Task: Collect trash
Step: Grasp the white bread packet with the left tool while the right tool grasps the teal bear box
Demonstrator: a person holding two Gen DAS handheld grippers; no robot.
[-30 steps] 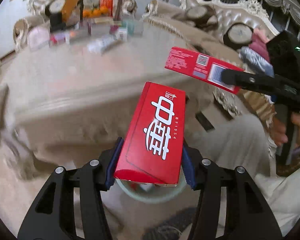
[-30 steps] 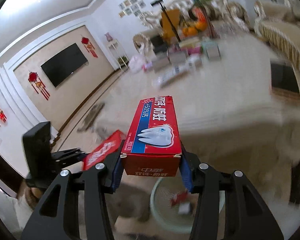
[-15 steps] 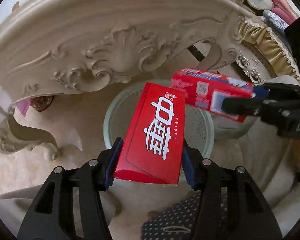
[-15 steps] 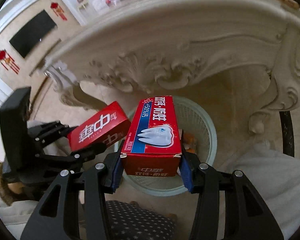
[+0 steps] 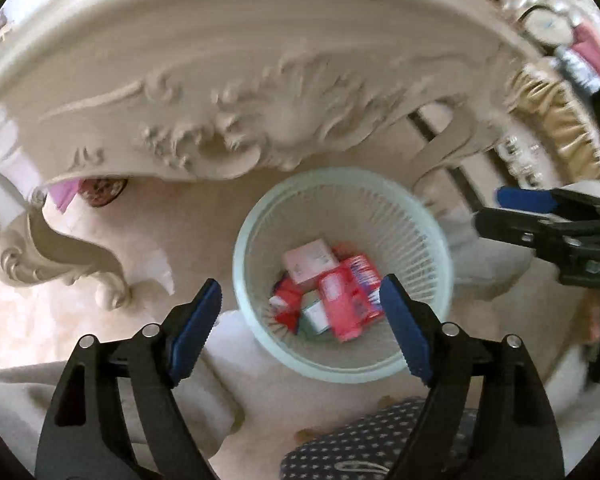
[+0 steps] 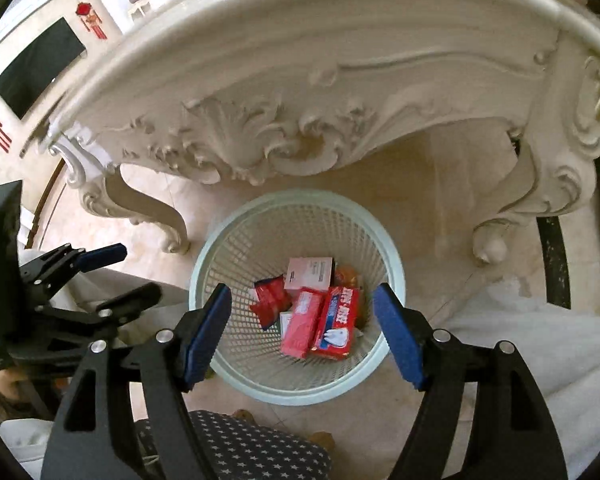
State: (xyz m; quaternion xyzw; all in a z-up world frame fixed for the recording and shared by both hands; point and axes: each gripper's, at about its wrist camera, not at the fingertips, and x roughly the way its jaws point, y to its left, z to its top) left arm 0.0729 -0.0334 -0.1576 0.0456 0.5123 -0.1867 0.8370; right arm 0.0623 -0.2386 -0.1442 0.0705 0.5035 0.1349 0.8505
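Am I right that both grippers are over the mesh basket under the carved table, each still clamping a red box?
Not quite: neither clamps anything. The left gripper and right gripper are opening with nothing between the pads; both wrist views show the red boxes lying inside the mesh basket by the carved table.

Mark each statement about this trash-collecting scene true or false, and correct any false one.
1. The basket stands on the floor in front of the carved table. True.
2. The right gripper grips the toothpaste box. False: its jaws are opening with nothing between them; the box lies in the basket.
3. Several boxes lie in the basket. True.
4. The left gripper holds a red box. False: its jaws are opening, with nothing between them.
5. The basket is tipped on its side. False: it stands upright, mouth up.
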